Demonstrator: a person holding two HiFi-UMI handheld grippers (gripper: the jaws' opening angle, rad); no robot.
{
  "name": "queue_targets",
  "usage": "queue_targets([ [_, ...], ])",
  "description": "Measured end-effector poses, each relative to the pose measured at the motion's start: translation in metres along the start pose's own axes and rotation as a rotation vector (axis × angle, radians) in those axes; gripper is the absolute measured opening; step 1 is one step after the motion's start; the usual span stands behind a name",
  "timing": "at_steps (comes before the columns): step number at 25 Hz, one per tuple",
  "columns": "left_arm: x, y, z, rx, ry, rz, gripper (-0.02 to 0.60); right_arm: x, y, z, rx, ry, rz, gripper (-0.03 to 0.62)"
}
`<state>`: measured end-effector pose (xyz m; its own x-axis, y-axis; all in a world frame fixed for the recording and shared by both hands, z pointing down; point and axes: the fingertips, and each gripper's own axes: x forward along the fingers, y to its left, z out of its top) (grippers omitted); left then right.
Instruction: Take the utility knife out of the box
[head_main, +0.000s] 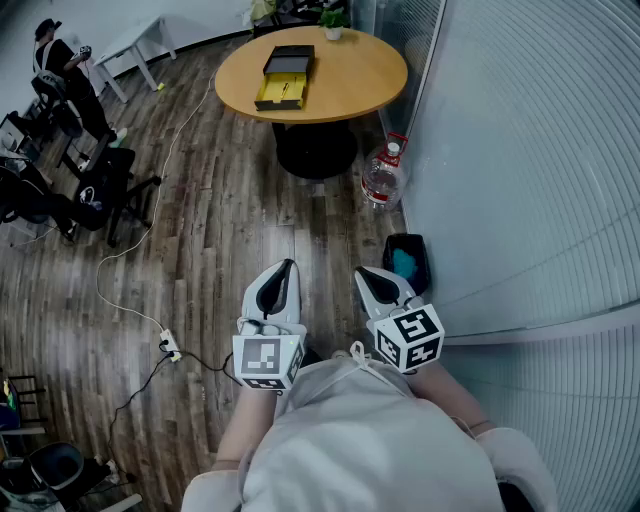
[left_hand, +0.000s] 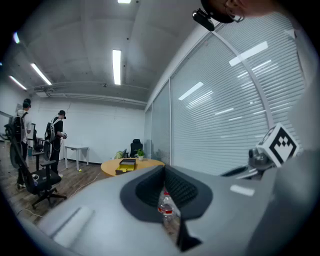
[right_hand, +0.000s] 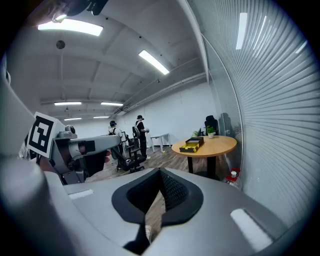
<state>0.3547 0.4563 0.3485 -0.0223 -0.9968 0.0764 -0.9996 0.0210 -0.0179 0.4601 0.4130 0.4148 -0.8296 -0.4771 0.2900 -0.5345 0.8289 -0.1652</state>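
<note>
Left gripper (head_main: 288, 266): held close in front of the person's body and pointing level. Its fingers (left_hand: 145, 192) are together at the tips with nothing between them.
Right gripper (head_main: 364, 272): just beside the left one, tipped slightly down. Its fingers (right_hand: 177, 192) are closed on each other and it holds nothing.
Power strip (head_main: 170, 346): on the wooden floor (head_main: 220, 220), left of the left fingers, with a white cable running off it.
Bin (head_main: 407, 260): on the floor just ahead and to the right of the right fingertips, against the glass wall (head_main: 520, 150). Something blue lies in it.
Water bottle (head_main: 383, 175): farther ahead of the right fingers, standing on the floor by the table's foot. It has a red cap and, in the left gripper view, shows through the slit below the closed tips.
Table (head_main: 370, 80): round and wooden, well ahead of both pairs of fingers.
Box (head_main: 285, 75): lies open on the table, left of its middle, black with a yellow inlay. It is well apart from both grippers.
Utility knife: a thin dark shape lies on the yellow inlay, but it is too small to tell whether that is the knife.
Plant (head_main: 333, 20): at the table's far edge, beyond the box.
Office chair (head_main: 110, 185): far to the left of the left fingers.
Person (head_main: 65, 70): standing beyond the chair, farthest from the fingers.
</note>
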Motion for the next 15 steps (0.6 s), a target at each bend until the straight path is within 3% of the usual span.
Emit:
queue_targets([
  [15,0.027,0.013,-0.019,-0.023,0.043,-0.002,0.006,0.022,-0.027,-0.009,0.068,0.03,-0.051,-0.002],
])
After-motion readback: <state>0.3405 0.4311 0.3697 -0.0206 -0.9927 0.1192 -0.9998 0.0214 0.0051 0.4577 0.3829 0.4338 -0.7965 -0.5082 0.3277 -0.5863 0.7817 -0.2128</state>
